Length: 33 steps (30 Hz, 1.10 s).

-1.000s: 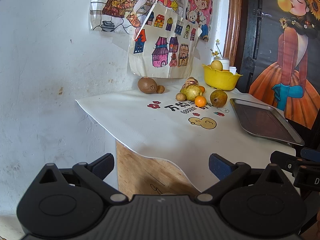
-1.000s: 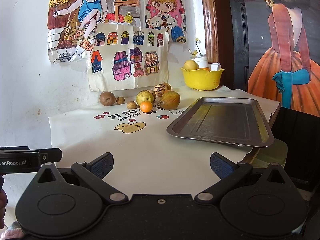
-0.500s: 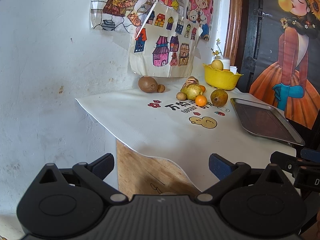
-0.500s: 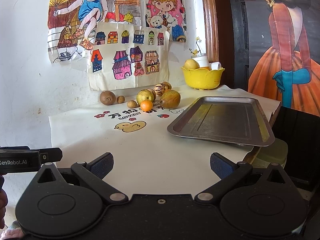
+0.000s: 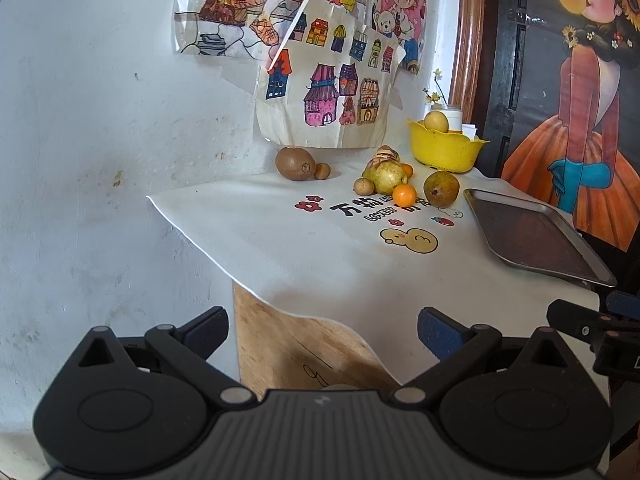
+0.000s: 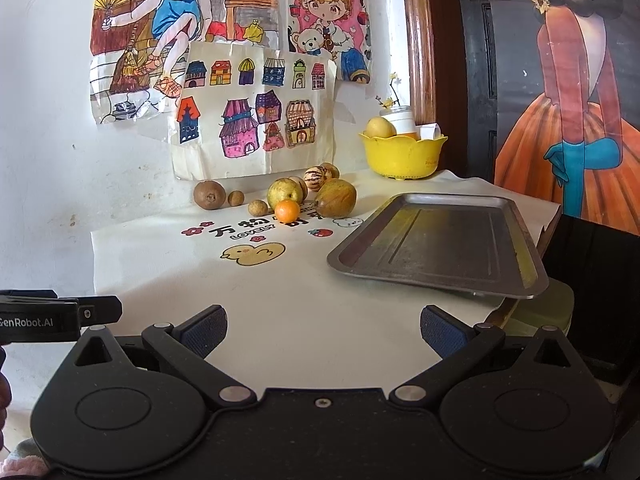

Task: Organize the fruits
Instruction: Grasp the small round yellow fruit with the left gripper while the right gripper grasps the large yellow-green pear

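Over the last second almost nothing had changed: both tools had crept only slightly toward the table, no fruit had shifted, and the sorting, by my reading, had not begun. The left gripper point(image 5: 322, 330) hung with its jaws spread and nothing between them, low before the table's near left corner. Far ahead of it by the wall lay the kiwi point(image 5: 295, 163); to its right the pear point(image 5: 386, 176), the orange point(image 5: 404, 195) in front of that, and a brown pear point(image 5: 441, 188), all well ahead of both tools. The right gripper point(image 6: 323, 330) was likewise spread and empty, over the cloth's near edge, with the tray point(image 6: 416, 276) ahead and to its right, holding nothing. Beyond the tray's far end stood the yellow bowl point(image 6: 402, 154) with 1 fruit showing. The white cloth point(image 6: 304, 304), printed with a duck, draped a wooden table; drawings papered the wall behind, and a dark door with a painted figure stood at the right.
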Each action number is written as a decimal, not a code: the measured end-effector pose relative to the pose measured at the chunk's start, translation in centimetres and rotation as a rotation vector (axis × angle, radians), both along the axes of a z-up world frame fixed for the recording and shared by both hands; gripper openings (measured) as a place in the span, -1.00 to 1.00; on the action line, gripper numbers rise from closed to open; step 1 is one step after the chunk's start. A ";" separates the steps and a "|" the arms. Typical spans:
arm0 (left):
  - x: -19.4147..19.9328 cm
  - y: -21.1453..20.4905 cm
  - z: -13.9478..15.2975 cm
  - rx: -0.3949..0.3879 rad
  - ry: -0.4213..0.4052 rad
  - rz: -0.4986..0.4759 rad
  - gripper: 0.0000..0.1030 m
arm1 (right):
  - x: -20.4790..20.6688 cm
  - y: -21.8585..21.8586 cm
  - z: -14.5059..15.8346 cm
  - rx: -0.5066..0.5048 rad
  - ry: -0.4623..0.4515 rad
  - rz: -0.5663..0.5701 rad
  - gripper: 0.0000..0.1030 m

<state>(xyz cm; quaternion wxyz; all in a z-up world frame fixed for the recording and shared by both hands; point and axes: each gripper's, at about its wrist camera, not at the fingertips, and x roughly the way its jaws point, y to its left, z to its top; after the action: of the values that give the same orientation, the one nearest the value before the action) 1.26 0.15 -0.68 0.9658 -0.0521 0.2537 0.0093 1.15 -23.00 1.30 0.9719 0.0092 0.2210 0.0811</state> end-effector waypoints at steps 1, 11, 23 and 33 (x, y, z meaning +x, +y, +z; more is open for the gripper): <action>0.4 0.1 0.2 0.000 0.005 -0.003 0.99 | 0.1 0.2 -0.4 0.001 0.001 0.004 0.99; 6.2 2.2 2.6 -0.031 0.063 -0.029 0.99 | 3.8 -1.4 1.4 -0.070 -0.014 0.147 0.99; 16.6 3.1 3.8 -0.001 0.128 -0.081 0.99 | 13.9 -1.1 4.5 -0.239 0.017 0.357 0.99; 25.1 0.6 2.8 0.106 0.155 -0.191 0.99 | 23.5 -1.4 3.7 -0.348 0.057 0.425 0.99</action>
<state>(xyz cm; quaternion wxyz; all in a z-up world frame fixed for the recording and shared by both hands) 26.33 0.75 2.07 0.9412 0.0241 0.3307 -0.0655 24.67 -24.39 4.97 0.9135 -0.2020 0.2557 0.2438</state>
